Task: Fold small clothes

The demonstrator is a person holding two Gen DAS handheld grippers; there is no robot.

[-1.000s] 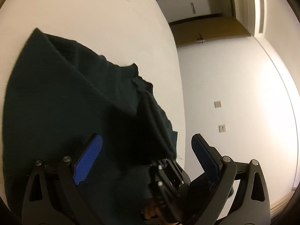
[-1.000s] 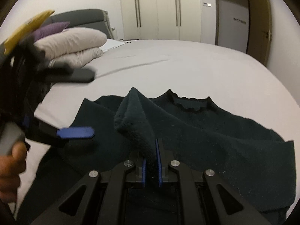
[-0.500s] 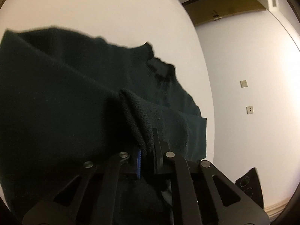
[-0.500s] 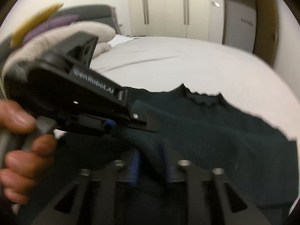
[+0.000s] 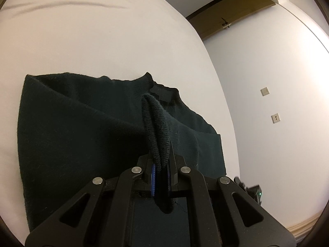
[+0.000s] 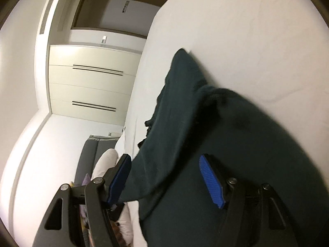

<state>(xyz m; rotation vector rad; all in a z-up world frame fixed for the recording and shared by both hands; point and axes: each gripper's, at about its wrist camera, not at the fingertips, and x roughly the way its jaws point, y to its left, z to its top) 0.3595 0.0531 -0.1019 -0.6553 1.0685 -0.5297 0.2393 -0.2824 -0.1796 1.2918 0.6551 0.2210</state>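
A dark green knitted sweater [image 5: 86, 127] lies spread on the white bed [image 5: 92, 37], its ribbed collar [image 5: 162, 90] pointing away from me. My left gripper [image 5: 160, 174] is shut on a raised fold of the sweater, pinched between its blue pads and lifted a little off the cloth below. In the right wrist view, rolled on its side, the same sweater [image 6: 216, 144] fills the lower right. My right gripper [image 6: 166, 181] hovers over it with its jaws opening; the blue pads [image 6: 211, 181] stand apart and press on nothing.
The bed edge runs close to a white wall [image 5: 267, 82] with two switch plates and a brown door [image 5: 232, 10]. White wardrobe doors [image 6: 90, 82], a grey headboard [image 6: 90, 158] and pale pillows [image 6: 104, 164] lie beyond the bed.
My left gripper went from open to shut on the sweater fold and lifted it. My right gripper let that fold go, opened, swung aside and rolled onto its side.
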